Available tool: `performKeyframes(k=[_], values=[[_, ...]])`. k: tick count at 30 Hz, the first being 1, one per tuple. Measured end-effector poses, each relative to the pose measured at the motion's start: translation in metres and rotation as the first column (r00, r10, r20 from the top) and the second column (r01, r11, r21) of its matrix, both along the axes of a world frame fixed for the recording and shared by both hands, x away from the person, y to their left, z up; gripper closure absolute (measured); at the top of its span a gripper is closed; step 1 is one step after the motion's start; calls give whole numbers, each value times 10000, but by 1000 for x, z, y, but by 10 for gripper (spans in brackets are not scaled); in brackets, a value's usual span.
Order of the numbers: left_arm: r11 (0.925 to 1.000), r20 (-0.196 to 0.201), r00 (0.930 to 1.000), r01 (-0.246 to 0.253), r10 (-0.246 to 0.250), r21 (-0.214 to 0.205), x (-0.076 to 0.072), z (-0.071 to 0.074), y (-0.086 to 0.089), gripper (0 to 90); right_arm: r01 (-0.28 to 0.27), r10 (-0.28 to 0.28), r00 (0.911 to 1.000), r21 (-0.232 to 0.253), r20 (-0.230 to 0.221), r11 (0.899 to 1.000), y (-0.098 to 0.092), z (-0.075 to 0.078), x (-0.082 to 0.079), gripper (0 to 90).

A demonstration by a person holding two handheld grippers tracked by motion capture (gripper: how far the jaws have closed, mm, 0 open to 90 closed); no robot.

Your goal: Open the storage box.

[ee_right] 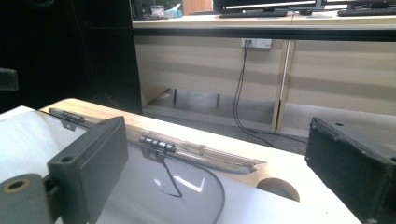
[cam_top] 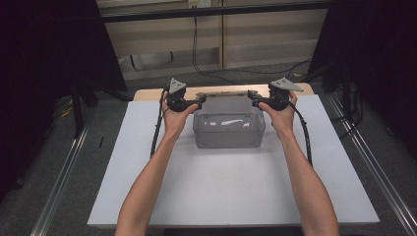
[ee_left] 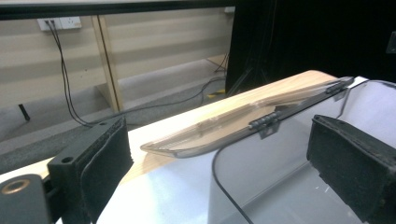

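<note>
Bare forearms [cam_top: 147, 187] — both grippers' jaws wide at clear box's [cam_top: 228, 129] far corners — lid [cam_top: 223, 93] behind.

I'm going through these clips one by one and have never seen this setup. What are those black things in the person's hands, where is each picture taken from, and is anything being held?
A person works at a table covered by a white sheet, holding a hand-held gripper in each hand: the left gripper and the right gripper. Each has two black padded jaws and a trailing cable.

The high view looks down from above the person's side. The other two pictures come from cameras riding on each gripper, looking out between its own jaws.

On the table stands a clear plastic box, its hinged lid swung open and lying back behind it. Each gripper sits at a rear corner of the box, by the hinges. Both are open; nothing is held.
</note>
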State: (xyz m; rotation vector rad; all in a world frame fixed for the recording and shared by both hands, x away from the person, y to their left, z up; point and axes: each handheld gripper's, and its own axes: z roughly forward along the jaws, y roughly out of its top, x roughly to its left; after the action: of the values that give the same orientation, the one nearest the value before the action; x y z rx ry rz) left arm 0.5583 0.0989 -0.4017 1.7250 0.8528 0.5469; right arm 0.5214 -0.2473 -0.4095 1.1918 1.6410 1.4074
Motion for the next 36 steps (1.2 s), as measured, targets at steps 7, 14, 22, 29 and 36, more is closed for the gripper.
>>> performKeyframes(k=[7, 14, 22, 29, 36], values=[[9998, 219, 9996, 167, -166, -48, -12, 3, 4, 40, 5, -2, 9999, -182, 161, 9998, -1, 4, -7, 17], [9999, 599, 9981, 122, -118, -64, -25, 6, 12, 19, 137, -128, 9994, -296, 328, 9995, 1, 7, -18, 14], [9987, 893, 9958, -180, 223, -478, -43, 1, 23, 30, 305, -283, 9989, -617, 363, 9976, 2, 5, -33, 14], [9985, 961, 9950, -227, 274, -499, -56, 2, 28, 33, 315, -284, 9984, -660, 479, 9973, 4, 6, -45, 10], [9981, 1027, 9941, -298, 353, -539, -71, -1, 43, 33, 290, -244, 9977, -730, 636, 9969, 7, 4, -62, 10]])
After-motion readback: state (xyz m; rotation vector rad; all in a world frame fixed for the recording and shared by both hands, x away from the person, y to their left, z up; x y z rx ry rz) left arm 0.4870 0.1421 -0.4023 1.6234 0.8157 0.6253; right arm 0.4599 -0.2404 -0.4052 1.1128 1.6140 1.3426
